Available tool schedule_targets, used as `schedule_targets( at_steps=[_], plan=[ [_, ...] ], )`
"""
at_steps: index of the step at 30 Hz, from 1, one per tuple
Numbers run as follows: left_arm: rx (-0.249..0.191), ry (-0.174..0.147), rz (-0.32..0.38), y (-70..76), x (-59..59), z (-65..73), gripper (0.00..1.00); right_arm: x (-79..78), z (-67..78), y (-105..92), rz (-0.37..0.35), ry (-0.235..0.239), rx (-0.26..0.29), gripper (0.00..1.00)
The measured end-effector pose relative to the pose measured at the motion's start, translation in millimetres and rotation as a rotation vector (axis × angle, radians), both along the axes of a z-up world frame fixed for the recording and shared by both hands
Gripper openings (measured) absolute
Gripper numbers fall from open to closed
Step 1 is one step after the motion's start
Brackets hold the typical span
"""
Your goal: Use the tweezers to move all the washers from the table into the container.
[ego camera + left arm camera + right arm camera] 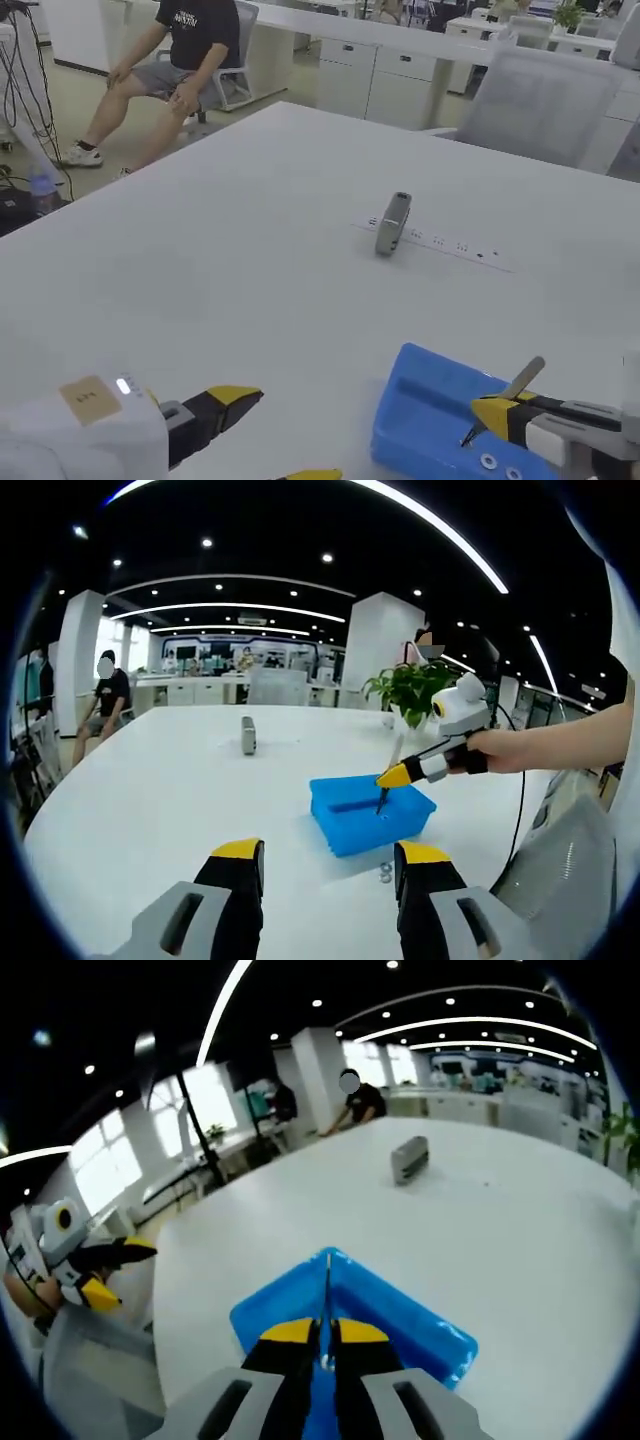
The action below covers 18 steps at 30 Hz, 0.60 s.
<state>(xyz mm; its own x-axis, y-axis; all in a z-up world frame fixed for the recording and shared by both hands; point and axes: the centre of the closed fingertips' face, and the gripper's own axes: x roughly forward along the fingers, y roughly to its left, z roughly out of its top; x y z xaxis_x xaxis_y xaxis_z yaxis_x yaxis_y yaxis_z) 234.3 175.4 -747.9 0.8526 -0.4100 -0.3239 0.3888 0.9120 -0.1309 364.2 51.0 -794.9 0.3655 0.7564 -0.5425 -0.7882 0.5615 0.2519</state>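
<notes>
An open-plan office with rows of white desks lies behind a broad white table [250, 280]. Far beyond the blue container [430, 410], a seated person [180, 50] is cut off at the shoulders by the top of the head view, and a grey office chair [540, 100] stands at the table's far edge.

The container sits on the table, its near end cropped by the bottom of the head view. To its left the left gripper [330, 865] hangs with jaws spread wide and nothing between them; in the head view its lower jaw is mostly out of frame. Over the container, the right gripper [497, 412] has its jaws drawn narrow, clamped on the tweezers [525, 378].

A small grey block [393, 222] stands on the table well beyond the container.

The tweezers point down into the container; their tip is too dark and fine to tell whether it carries anything.

Two washers [487, 461] lie inside the container. More washers on the table [385, 873] lie just beside its near wall, too small to count.
</notes>
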Motion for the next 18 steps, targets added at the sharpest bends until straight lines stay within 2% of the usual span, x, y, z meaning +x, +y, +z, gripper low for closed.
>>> schedule_targets(
  at_steps=[4,8,18],
  plan=[
    [0.002,0.004,-0.003,-0.4,0.0,-0.9,0.51,3.8,-7.5,0.6,-0.028,0.023,0.005,0.03],
    [0.004,0.006,-0.003,-0.3,0.0,-1.4,0.51,4.0,-18.5,0.1,-0.024,0.027,-0.022,0.03],
    [0.008,0.010,-0.008,-1.0,-0.3,-2.5,0.51,7.3,-24.1,-3.3,-0.024,0.013,-0.049,0.03]
  ],
)
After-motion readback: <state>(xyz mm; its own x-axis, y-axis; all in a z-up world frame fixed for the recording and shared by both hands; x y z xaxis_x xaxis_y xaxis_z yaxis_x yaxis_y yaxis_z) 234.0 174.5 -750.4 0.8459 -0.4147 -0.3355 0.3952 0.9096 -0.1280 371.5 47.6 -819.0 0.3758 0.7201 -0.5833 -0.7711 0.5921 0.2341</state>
